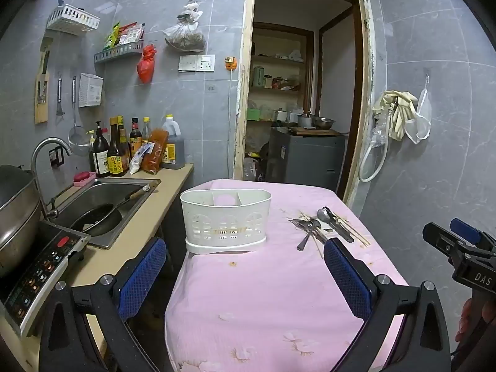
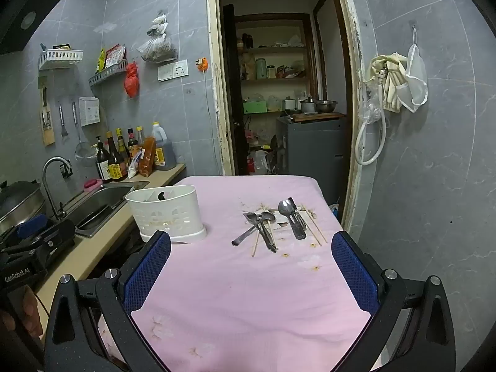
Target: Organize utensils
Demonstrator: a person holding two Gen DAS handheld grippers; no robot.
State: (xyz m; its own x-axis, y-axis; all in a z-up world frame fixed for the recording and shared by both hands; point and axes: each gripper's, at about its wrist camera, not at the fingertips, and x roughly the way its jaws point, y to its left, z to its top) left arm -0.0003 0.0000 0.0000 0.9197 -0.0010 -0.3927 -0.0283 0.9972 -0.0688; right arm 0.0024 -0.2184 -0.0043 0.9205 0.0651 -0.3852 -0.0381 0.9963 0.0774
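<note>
Nothing is picked up yet: both the left gripper (image 1: 245, 266) and right gripper (image 2: 251, 263) are wide apart and empty, so next grab spoons (image 2: 263, 226) at twelve o'clock on the bench (image 2: 248, 294) for the white holder (image 2: 166, 214) at ten o'clock.

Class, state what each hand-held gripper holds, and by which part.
Nothing. The left hand-held gripper and right hand-held gripper are open above the pink cloth.

A white plastic utensil caddy (image 2: 167, 214) with a perforated front and inner dividers is standing upright on the pink cloth's left side. Well to its right, metal spoons (image 2: 259, 223) are lying in two loose clusters, handles toward the camera, with pale wooden chopsticks (image 2: 314, 224) lying scattered among and under them.
</note>
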